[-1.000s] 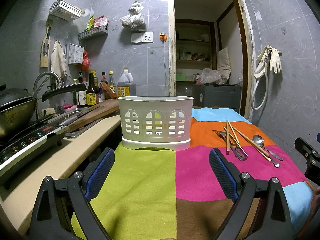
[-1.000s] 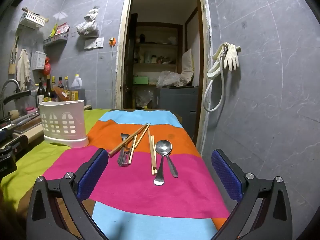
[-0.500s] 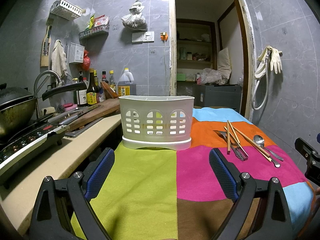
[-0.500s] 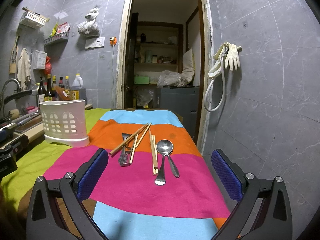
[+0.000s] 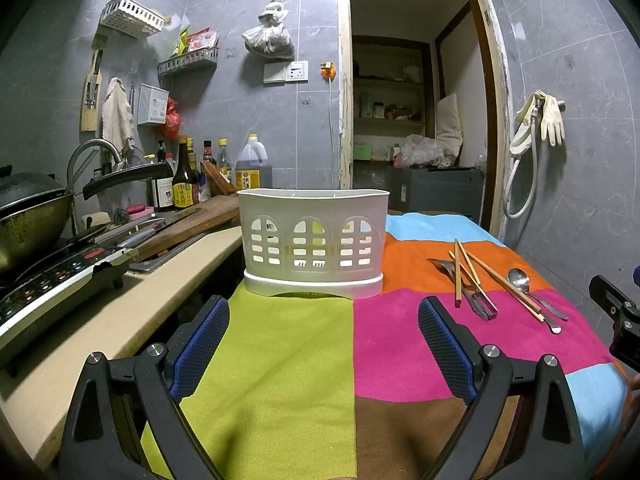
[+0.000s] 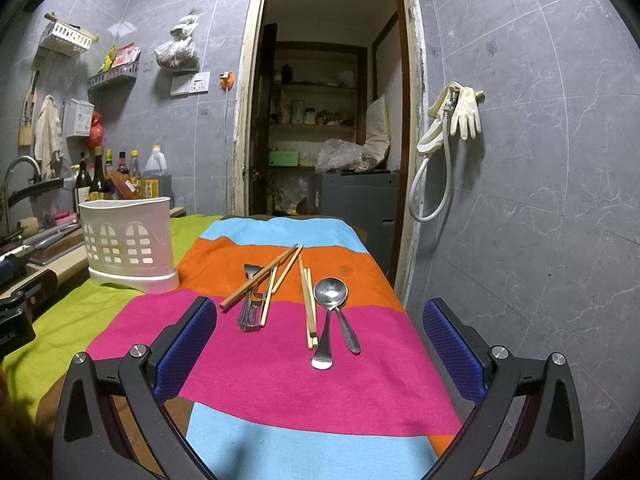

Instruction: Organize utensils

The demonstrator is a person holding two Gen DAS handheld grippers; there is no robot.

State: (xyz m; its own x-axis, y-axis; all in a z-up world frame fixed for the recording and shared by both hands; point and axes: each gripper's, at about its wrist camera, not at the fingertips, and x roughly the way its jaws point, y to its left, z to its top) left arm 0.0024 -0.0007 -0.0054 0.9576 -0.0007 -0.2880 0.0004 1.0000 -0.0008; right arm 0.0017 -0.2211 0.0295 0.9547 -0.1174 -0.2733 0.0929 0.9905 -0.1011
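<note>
A white slotted utensil holder (image 5: 314, 242) stands upright on the striped cloth; it also shows in the right wrist view (image 6: 128, 238). Wooden chopsticks (image 6: 264, 274), forks (image 6: 250, 306) and two metal spoons (image 6: 330, 308) lie loose on the pink and orange stripes. The same pile shows at the right of the left wrist view (image 5: 480, 280). My left gripper (image 5: 324, 344) is open and empty, in front of the holder. My right gripper (image 6: 320, 344) is open and empty, just short of the spoons.
The cloth-covered table (image 6: 280, 392) ends at a doorway (image 6: 324, 120) behind. On the left are a counter with a stove (image 5: 52, 276), a wok (image 5: 28, 216), knives, a cutting board (image 5: 188, 222) and bottles (image 5: 184, 184). A tiled wall with a hose (image 6: 436, 168) stands on the right.
Both grippers have crept slightly forward toward the holder and the utensils. Nothing was grasped or moved.
</note>
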